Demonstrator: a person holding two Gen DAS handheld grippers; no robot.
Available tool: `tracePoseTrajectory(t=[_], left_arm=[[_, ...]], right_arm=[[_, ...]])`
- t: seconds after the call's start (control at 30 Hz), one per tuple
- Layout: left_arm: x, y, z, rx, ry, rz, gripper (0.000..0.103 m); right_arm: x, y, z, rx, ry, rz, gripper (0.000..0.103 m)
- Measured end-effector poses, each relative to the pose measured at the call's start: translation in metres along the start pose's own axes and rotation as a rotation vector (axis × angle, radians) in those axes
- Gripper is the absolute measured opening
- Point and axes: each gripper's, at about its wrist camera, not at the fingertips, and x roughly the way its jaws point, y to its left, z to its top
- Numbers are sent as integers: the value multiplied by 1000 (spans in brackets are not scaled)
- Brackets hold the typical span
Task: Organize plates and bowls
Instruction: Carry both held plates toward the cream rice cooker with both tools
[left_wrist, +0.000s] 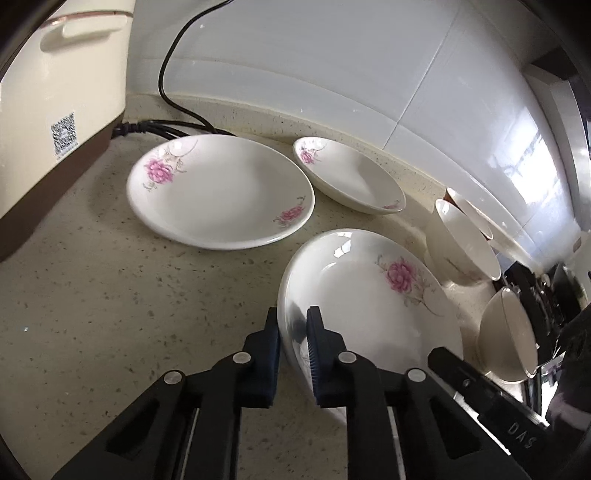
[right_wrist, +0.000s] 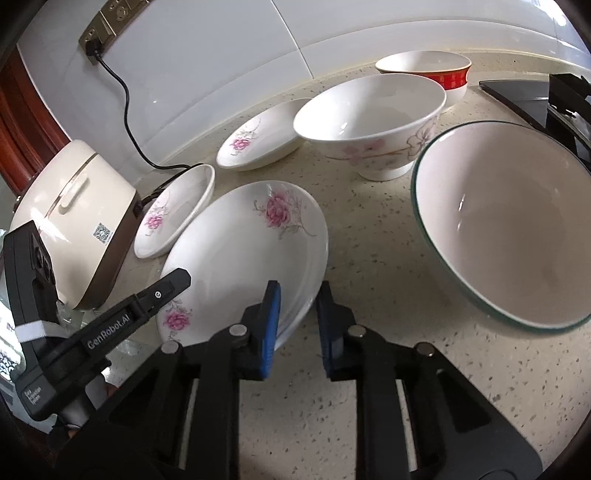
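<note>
The white shallow ceramic plate with pink peony prints (left_wrist: 369, 295) sits on the speckled beige stone counter (left_wrist: 110, 295), nearest the cameras, with both claws on its rim: left gripper (left_wrist: 293, 328) has one blue pad outside the rim and one inside, closed down onto the edge; right gripper (right_wrist: 297, 314) straddles the opposite edge, one pad over the plate and one off it, with a visible gap, so I read it as spread, not yet clamping. Plate looks tipped or slightly lifted in the right wrist view, can't confirm whether it's clear of the counter. Progress: early. Nothing stacked. Second white floral plate (left_wrist: 221, 192) lies flat just beyond, near the cream rice cooker with brown base (left_wrist: 55, 110); smaller white floral dish (left_wrist: 351, 177) sits by the backsplash, apart from both. Bowls all separate too: white footed bowl with pale pink flower outline (right_wrist: 373, 125), white bowl with red band (right_wrist: 428, 70) behind it, large white bowl with green rim (right_wrist: 506, 221) close right. So left to do: nest the plates, nest the bowls, basically all of it. Hard to see: in the left view the bowls are squashed at the fisheye edge, only slivers. Green-rimmed bowl is cut off at frame right. Dark object at far right, likely a stove, unclear. Left pad contact is partly hidden by the plate's rim.
</note>
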Motion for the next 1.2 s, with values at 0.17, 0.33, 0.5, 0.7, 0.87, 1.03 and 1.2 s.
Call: tracePoseTrajectory(t=[0.17, 0.33, 0.5, 0.7, 0.87, 1.03, 1.2], left_arm=[[-16, 2, -11, 7, -34, -26, 14], [-37, 3, -19, 31, -105, -9, 14], [-57, 7, -28, 34, -154, 2, 14], [-68, 9, -34, 49, -188, 38, 15], [-79, 16, -44, 47, -189, 63, 17], [-93, 22, -48, 59, -191, 97, 17], [-103, 34, -54, 56, -182, 125, 17]], right_arm=[[-13, -4, -4, -6, -38, 33, 22], [-22, 5, -10, -59, -63, 59, 22], [-29, 9, -16, -90, -87, 110, 22], [-34, 17, -23, -132, -97, 147, 22], [-37, 24, -29, -164, -95, 179, 22], [-33, 40, -33, -203, -73, 200, 22], [-28, 55, -40, -244, -45, 217, 22]])
